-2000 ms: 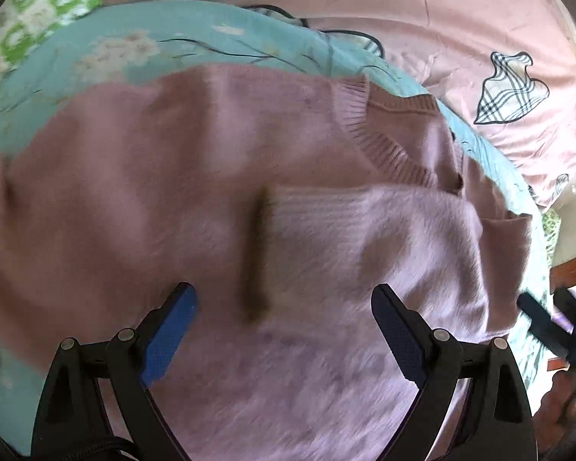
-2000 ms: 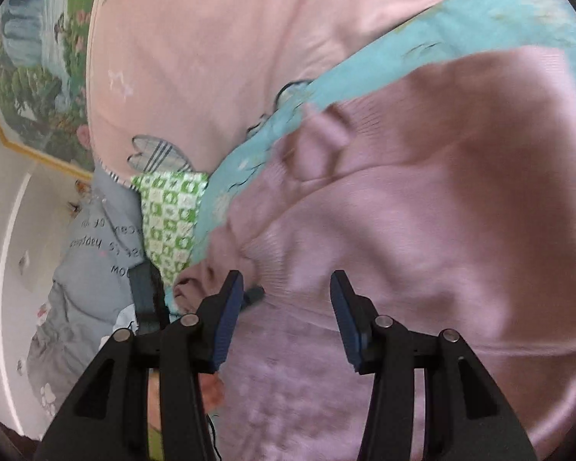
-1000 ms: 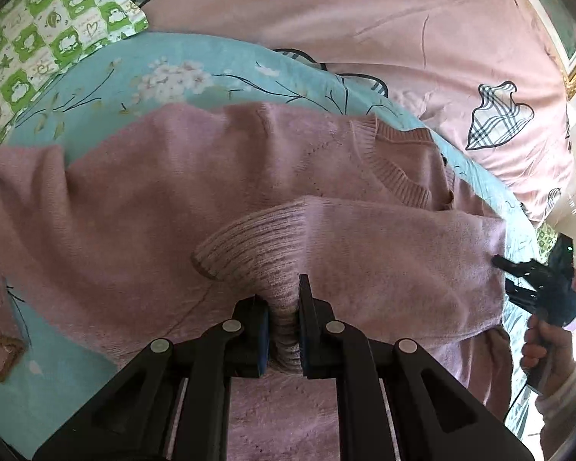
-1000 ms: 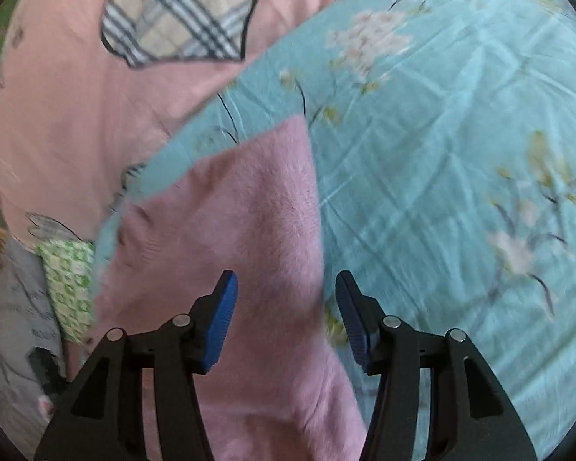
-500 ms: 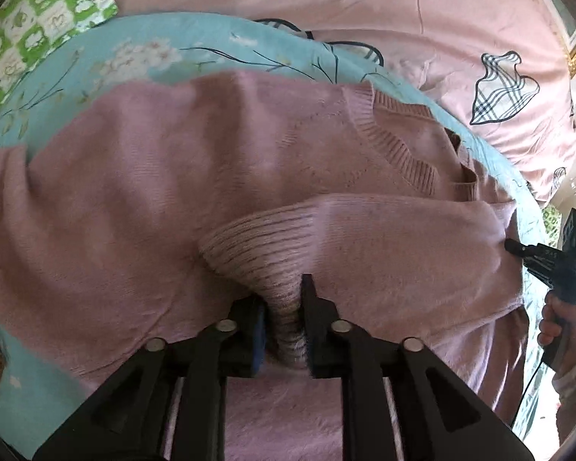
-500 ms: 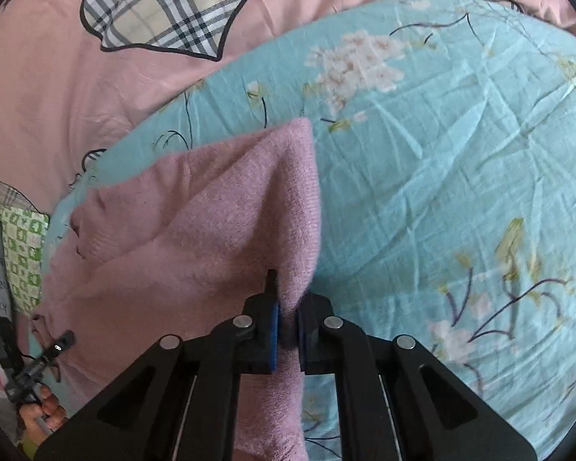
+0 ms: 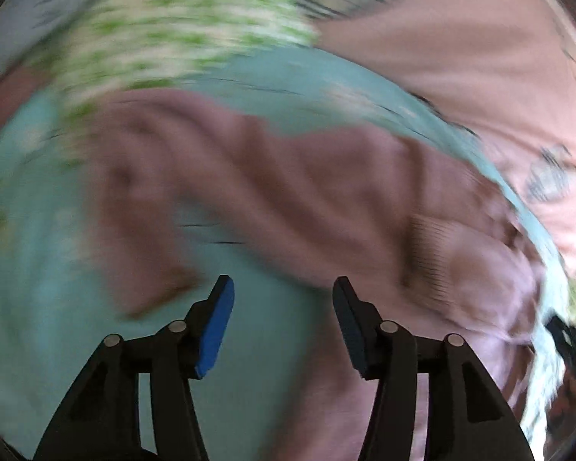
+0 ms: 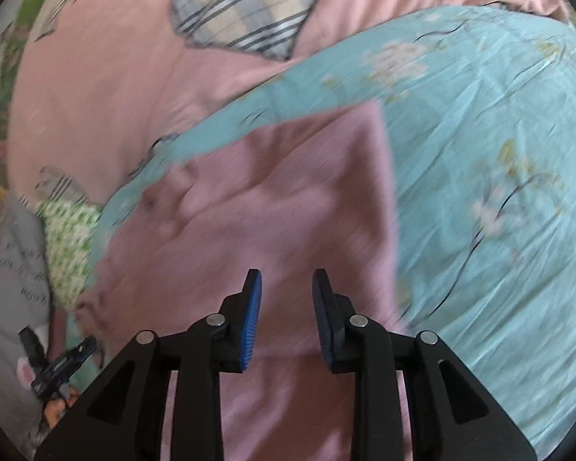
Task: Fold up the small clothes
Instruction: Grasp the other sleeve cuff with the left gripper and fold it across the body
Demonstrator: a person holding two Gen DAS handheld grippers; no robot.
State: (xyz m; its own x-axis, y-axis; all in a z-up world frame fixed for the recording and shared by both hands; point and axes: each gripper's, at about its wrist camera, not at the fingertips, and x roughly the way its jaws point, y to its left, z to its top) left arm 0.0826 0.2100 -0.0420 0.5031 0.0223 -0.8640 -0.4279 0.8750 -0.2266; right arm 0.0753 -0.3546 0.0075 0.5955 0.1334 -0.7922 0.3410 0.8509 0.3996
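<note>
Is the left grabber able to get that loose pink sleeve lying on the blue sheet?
Probably yes. The left gripper is open and holds nothing, and the sweater sleeve lies just ahead to its left on the sheet, uncovered. The picture is blurry, though.

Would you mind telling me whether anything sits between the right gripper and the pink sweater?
Nothing visible does. The right gripper is open directly above the pink sweater, which lies bare on the blue floral sheet. The green checked cloth lies off beyond the sweater's far edge.
</note>
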